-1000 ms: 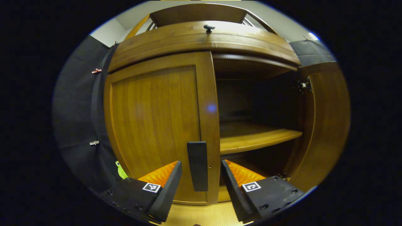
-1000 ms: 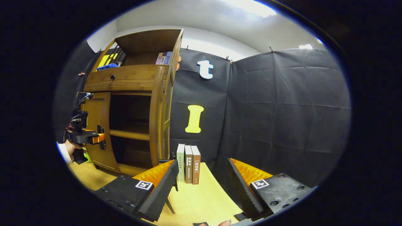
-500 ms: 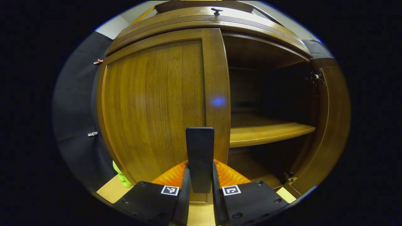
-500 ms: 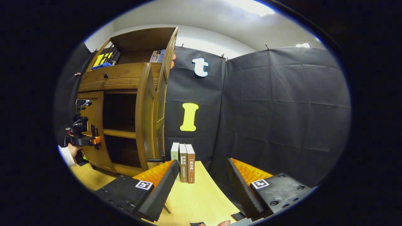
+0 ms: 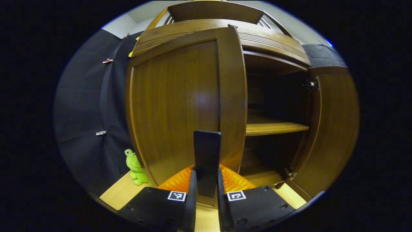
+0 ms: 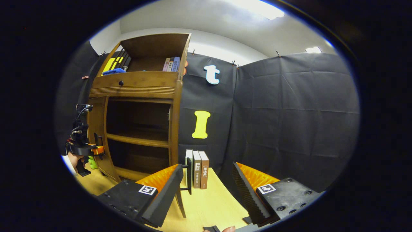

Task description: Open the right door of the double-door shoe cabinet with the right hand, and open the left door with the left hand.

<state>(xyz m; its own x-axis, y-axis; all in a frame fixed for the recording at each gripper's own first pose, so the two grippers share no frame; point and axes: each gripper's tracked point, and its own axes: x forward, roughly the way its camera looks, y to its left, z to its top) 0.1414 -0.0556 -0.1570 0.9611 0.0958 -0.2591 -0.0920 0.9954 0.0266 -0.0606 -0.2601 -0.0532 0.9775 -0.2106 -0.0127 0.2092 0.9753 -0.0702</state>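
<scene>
Left gripper was clenched on the dark upright handle of the left door, both fingers pressing its lower end. That door stood partly swung out from the shoe cabinet, its free edge nearer the camera than the frame. Right door hung wide open at the cabinet's right side, hinge visible near its top. Inside, a wooden shelf crossed the dark interior. A green frog toy sat on the desk at the cabinet's left corner, against the black cloth.

Right gripper was released, fingers spread wide, holding nothing, hovering over the desk's right part, well apart from the cabinet. Three books stood upright on the desk beside the open right door's edge. In the right gripper view, a hand held the left gripper at the left door.
</scene>
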